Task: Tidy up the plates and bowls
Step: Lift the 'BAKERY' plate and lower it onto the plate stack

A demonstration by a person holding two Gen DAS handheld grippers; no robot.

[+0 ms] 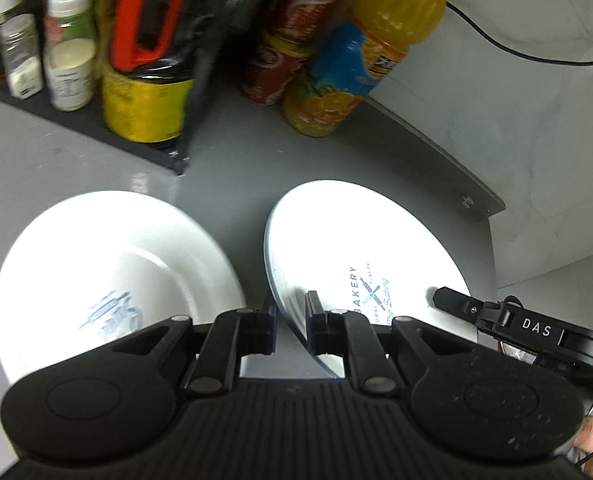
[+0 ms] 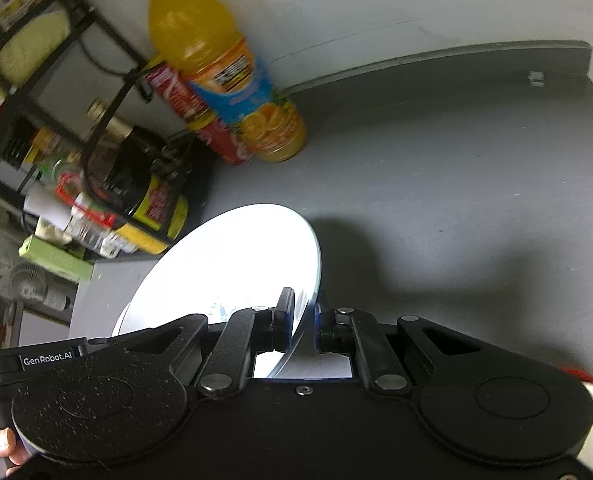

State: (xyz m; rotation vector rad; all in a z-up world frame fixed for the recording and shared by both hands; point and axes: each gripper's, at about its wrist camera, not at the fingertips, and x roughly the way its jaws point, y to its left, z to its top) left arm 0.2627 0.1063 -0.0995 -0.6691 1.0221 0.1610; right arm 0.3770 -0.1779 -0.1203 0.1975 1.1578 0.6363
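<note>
Both tongs pinch one glossy round white plate [image 1: 360,248] by opposite rims, left gripper [image 1: 291,312] and right gripper [image 2: 304,312], tilted above the matte grey counter [image 2: 456,184].

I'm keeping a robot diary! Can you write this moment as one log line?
left gripper: shut on tilted white BAKERY-print plate | right gripper: shut on same plate's rim | second white printed plate: on grey counter

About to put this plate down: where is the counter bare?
Bare grey counter lies right of the held plate, from the orange juice bottle to the far edge. Crowded left: the second plate and the bottle rack.
</note>
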